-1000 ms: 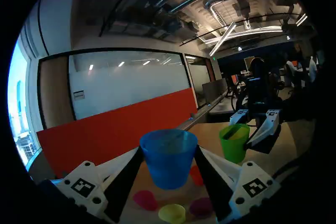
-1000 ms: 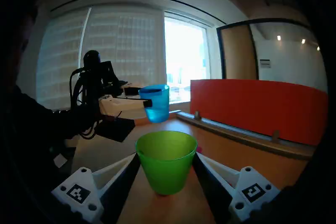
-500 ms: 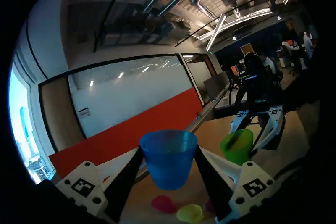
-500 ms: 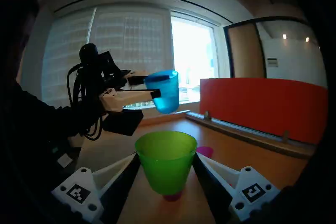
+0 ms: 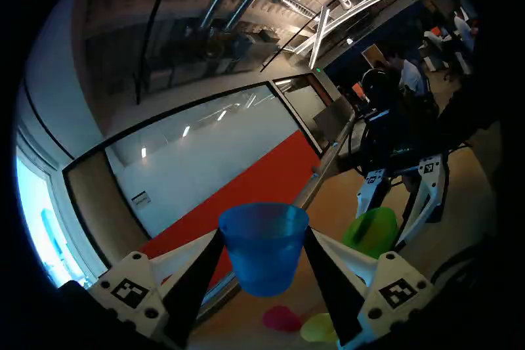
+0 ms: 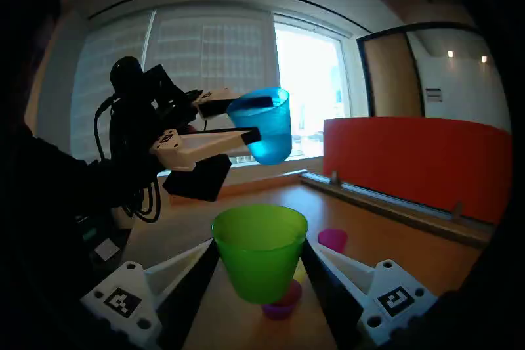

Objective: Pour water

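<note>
A blue cup (image 5: 264,248) sits between the fingers of my left gripper (image 5: 264,258), which is shut on it. In the right gripper view the same blue cup (image 6: 264,125) hangs high and tilted, held by the left gripper (image 6: 252,120) above and behind the green cup. My right gripper (image 6: 260,264) is shut on the green cup (image 6: 260,258), held upright above the wooden table (image 6: 367,238). In the left gripper view the green cup (image 5: 371,232) shows lower right, between the right gripper's white fingers (image 5: 433,186).
Small coloured cups lie on the table: pink (image 6: 333,239), purple (image 6: 282,301), also pink (image 5: 281,318) and yellow (image 5: 319,327). An orange partition (image 6: 420,159) runs along the table's far side. A bright window (image 6: 308,87) is behind. A person's dark sleeve (image 6: 59,186) holds the left gripper.
The left gripper has risen and tilted with the blue cup, coming closer above the green cup. The right gripper has lifted a little; more small cups show beneath it.
</note>
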### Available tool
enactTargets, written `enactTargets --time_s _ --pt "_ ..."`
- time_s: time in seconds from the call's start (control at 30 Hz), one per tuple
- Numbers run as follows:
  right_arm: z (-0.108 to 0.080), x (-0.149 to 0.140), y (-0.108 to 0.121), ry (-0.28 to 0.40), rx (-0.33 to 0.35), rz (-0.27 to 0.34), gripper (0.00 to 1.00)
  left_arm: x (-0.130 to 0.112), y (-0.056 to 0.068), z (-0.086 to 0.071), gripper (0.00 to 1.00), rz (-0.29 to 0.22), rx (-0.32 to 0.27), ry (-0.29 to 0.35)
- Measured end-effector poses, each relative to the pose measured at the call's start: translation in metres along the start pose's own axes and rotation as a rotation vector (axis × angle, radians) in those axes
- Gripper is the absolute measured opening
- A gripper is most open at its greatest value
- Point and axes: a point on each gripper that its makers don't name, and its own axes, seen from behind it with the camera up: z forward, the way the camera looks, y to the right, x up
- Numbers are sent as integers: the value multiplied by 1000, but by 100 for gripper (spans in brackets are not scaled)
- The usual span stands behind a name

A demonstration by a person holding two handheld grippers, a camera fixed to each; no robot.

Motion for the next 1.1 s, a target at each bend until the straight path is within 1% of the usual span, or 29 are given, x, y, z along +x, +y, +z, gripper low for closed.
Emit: enactTargets --time_s 0.2,0.3,0.6,0.9,1.1 --pt "5 -2 -3 -2 10 5 89 7 -3 -3 86 66 12 2" --pt "7 -3 -4 -5 15 3 89 11 -1 -4 86 92 12 5" --pt "14 -4 -11 -10 34 -1 89 16 2 -5 86 146 19 1" --pt "19 -7 -15 -15 50 0 89 17 6 -4 86 193 26 1" --pt "20 -9 -16 -16 55 4 89 18 8 -2 86 235 26 -2"
